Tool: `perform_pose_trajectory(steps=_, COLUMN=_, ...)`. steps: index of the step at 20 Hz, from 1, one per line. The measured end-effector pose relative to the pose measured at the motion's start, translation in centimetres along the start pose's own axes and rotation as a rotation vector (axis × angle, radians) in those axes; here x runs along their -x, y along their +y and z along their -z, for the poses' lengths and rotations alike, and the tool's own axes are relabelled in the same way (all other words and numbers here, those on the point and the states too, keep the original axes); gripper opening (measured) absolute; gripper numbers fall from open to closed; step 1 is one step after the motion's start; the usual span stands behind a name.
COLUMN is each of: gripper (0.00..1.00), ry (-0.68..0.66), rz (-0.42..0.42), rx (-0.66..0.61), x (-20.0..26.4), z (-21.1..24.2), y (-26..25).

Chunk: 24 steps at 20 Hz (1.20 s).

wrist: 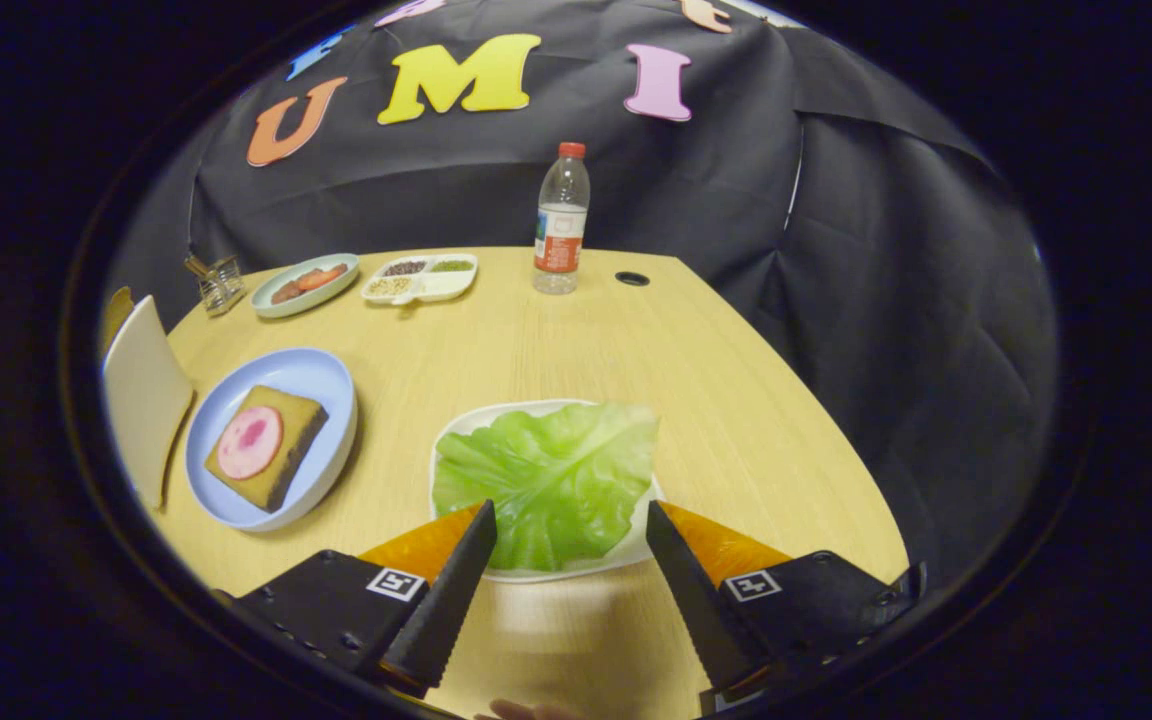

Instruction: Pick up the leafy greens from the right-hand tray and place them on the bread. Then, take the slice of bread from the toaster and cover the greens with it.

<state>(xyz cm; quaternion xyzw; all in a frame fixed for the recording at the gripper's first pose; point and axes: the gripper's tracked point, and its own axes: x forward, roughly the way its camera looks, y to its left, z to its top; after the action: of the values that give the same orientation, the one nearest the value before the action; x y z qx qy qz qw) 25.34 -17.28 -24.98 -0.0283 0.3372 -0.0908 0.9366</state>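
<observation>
A large green leaf (548,480) lies on a white tray (448,437) just ahead of my fingers. My gripper (568,512) is open, its two black fingertips over the near edge of the leaf, one at each side, with nothing pressed between them. To the left, a pale blue plate (324,376) carries a slice of brown bread (286,410) topped with a round pink slice of meat (249,442). A cream-coloured slab, possibly the toaster (141,395), stands at the far left beside the plate.
At the back of the wooden table (576,340) stand a plastic water bottle (560,222), a white divided dish (421,278) of small foods, a green plate (302,284) with food, and a small glass holder (216,280). A round hole (632,278) is near the bottle.
</observation>
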Motion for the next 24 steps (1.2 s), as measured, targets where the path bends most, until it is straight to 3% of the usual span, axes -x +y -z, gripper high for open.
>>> perform_pose_trajectory(steps=3, gripper=0.91, ry=0.062, rz=-0.037, rx=-0.018, x=-0.9, z=1.1, y=0.7)
perform_pose_trajectory(steps=6, gripper=0.83, ry=0.075, rz=-0.074, rx=-0.044, x=-1.2, z=1.3, y=1.2)
perform_pose_trajectory(steps=12, gripper=0.50, ry=0.076, rz=-0.101, rx=-0.104, x=-1.5, z=1.2, y=1.8)
perform_pose_trajectory(steps=13, gripper=0.50, ry=0.073, rz=-0.100, rx=-0.102, x=-1.5, z=1.2, y=1.8)
perform_pose_trajectory(steps=16, gripper=0.10, ry=0.083, rz=-0.108, rx=-0.149, x=-1.5, z=1.1, y=1.9)
perform_pose_trajectory(steps=18, gripper=0.10, ry=0.084, rz=-0.103, rx=-0.163, x=-1.4, z=1.1, y=1.9)
perform_pose_trajectory(steps=19, gripper=0.01, ry=0.078, rz=-0.101, rx=-0.168, x=-1.3, z=1.1, y=1.8)
perform_pose_trajectory(steps=24, gripper=0.00, ry=0.019, rz=-0.106, rx=-0.167, x=0.9, z=-0.3, y=2.0)
